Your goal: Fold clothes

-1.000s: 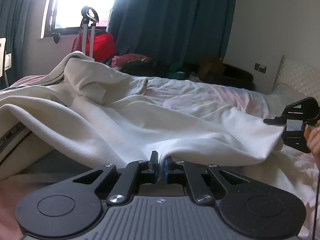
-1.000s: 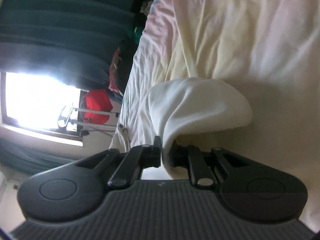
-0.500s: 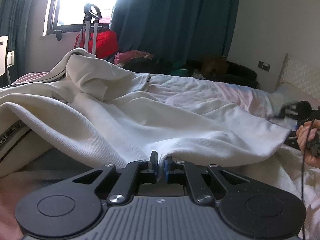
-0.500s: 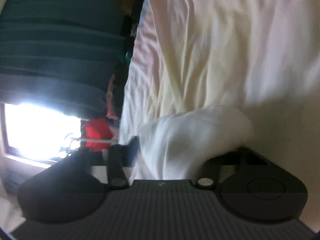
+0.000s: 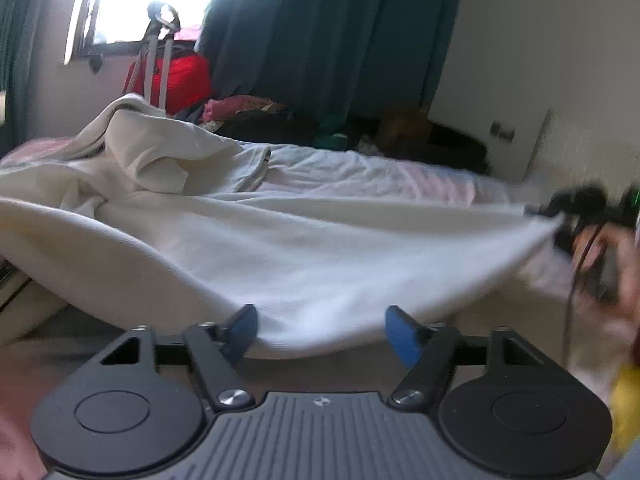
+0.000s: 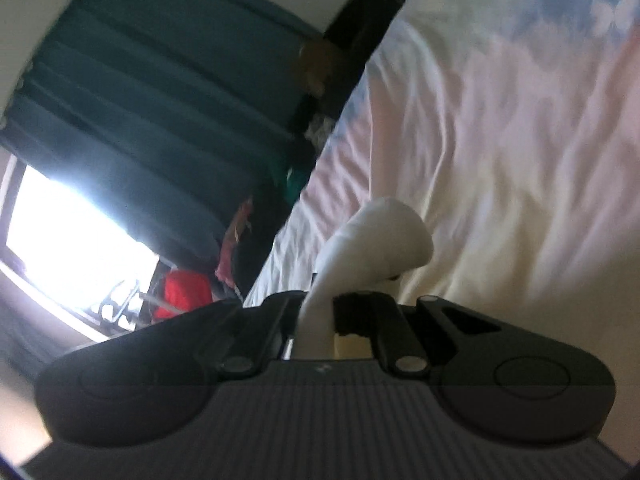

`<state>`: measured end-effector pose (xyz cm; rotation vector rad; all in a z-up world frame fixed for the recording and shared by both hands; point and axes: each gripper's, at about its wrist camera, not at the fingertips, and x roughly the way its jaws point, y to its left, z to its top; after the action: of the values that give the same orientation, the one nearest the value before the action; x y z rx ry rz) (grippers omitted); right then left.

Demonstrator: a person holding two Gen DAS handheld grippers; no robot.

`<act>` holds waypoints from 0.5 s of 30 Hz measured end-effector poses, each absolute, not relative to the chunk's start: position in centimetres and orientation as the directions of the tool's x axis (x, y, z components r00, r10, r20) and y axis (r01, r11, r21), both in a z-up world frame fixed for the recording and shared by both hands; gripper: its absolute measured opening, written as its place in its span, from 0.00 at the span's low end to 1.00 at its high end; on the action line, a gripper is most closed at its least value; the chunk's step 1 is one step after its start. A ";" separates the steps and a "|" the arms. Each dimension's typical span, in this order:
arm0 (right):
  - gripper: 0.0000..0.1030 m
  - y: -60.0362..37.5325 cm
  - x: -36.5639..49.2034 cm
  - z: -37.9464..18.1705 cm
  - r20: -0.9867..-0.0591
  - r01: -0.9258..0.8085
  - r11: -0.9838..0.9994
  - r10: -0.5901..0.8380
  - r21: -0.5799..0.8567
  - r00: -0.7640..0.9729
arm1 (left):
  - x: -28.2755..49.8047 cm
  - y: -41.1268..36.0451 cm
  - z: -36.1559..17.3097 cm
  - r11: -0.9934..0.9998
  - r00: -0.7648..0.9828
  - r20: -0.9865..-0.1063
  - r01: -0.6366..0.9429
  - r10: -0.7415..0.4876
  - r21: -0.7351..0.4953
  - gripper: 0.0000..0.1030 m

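A cream-white garment (image 5: pixel 280 248) lies spread over the bed, bunched up at the back left. My left gripper (image 5: pixel 320 320) is at its near edge. Its jaws are opening: the blue pads (image 5: pixel 400 328) stand wide apart and the hem sags between them without being pressed. At the right of the left wrist view, my right gripper (image 5: pixel 560 220) is shut on the garment's far corner and holds it stretched taut above the bed. In the right wrist view, a fold of the garment (image 6: pixel 384 236) bulges out from between the closed fingers of the right gripper (image 6: pixel 318 308).
A pale pink sheet (image 5: pixel 360 172) covers the bed (image 6: pixel 500 140). Behind it are a red suitcase (image 5: pixel 180 80), a pile of clothes (image 5: pixel 240 104) and dark teal curtains (image 5: pixel 320 40) beside a bright window. A person's hand (image 5: pixel 624 260) holds the right gripper. A pillow (image 5: pixel 580 148) lies at the far right.
My left gripper has opened and let go of the garment's near edge. The right gripper has drawn the corner further right, pulling the cloth taut, and has rolled.
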<state>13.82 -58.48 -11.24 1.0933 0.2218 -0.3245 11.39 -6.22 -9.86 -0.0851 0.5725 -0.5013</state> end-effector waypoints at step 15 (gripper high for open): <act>0.07 -59.9 13.7 -13.3 -0.467 0.476 0.459 -0.141 0.750 0.873 | 12.0 16.8 -14.2 0.334 0.774 -0.587 -0.502 -0.238 -0.798 0.73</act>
<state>13.65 -59.94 -13.29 1.0293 0.3643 -0.3905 11.96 16.79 -14.21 -1.2460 0.7089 0.1928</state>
